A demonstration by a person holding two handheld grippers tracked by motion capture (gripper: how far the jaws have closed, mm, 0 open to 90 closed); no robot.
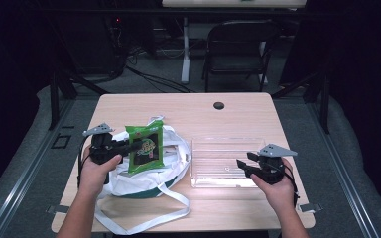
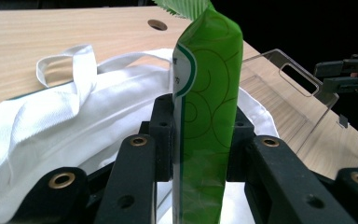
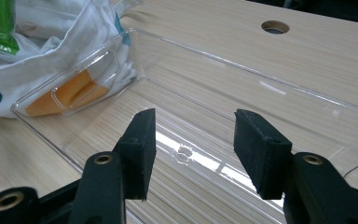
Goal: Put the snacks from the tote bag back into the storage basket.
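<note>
The high view takes in one wooden table point(image 1: 238, 111) with a round hole in its top, one folding chair point(image 1: 238, 47) on the floor behind it, two hands and two grippers. The left gripper point(image 1: 129, 147) clamps one green packet point(image 1: 145, 147), held upright above the mouth of one white cloth bag point(image 1: 171, 163) that lies on the left half of the table. The right gripper point(image 1: 243, 166) stands with its jaws wide apart and nothing between them, over the near right corner of one clear plastic tray point(image 1: 225, 144), just beside the bag.

The left gripper view gives the packet point(image 2: 205, 107) edge-on: glossy green foil with a faint swirl print, a white panel on its left face and a crimped, serrated top edge, the black pads pressed against both faces. Below it the bag point(image 2: 51, 121) shows woven fabric with flat strap handles.

The right gripper view shows two blocky, matte black pads point(image 3: 142, 149) over the tray point(image 3: 242, 140), which is rectangular, thin-walled and reflective, with the wood grain visible through its floor. Through the tray's end wall something orange sits against the bag point(image 3: 51, 42); what it is cannot be told.
</note>
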